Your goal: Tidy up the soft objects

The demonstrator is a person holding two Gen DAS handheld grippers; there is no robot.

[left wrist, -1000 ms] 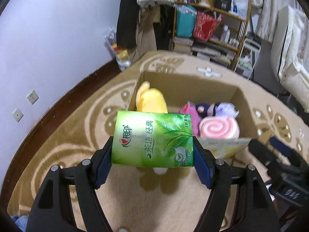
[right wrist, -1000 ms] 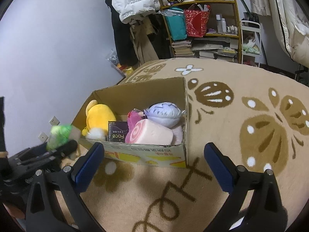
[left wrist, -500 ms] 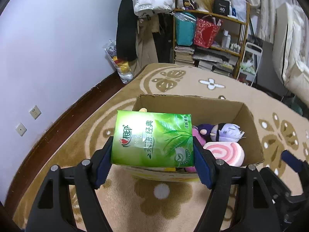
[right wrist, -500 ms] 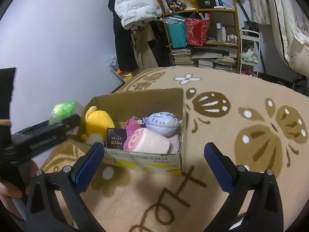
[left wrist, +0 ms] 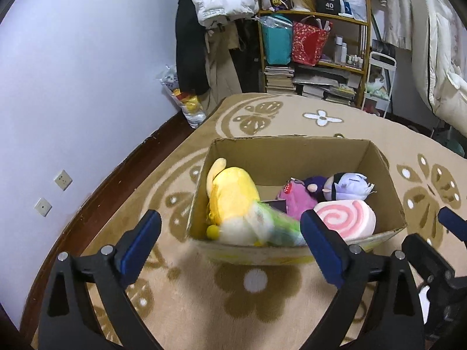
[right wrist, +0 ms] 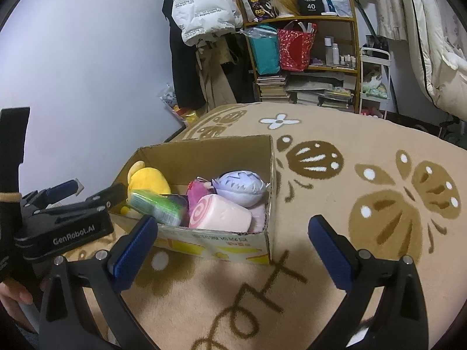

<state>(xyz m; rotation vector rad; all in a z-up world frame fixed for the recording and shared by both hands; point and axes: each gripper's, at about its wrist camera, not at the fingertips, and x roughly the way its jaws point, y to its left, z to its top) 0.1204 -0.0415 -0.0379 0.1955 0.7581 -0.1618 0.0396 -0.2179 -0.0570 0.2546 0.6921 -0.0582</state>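
Inside box point(left wrist: 294, 154): blurred green tissue pack point(left wrist: 277, 224), beyond opening, empty left claw point(left wrist: 230, 227); right claw point(right wrist: 233, 234) wide, empty.

Left wrist view: the cardboard box point(left wrist: 294, 157) is looked down on at a slant from close to its near wall, along the left tool point(left wrist: 230, 229).
Right wrist view: the same box point(right wrist: 204, 154) is seen at a similar downward slant, from further right and slightly further back, along the right tool point(right wrist: 233, 234).
Facing: both are aimed towards the shelf point(left wrist: 362, 40) at the far wall.
Shared: box, rug point(right wrist: 364, 204), shelf; the left tool point(right wrist: 87, 194) is caught at the right view's left edge.
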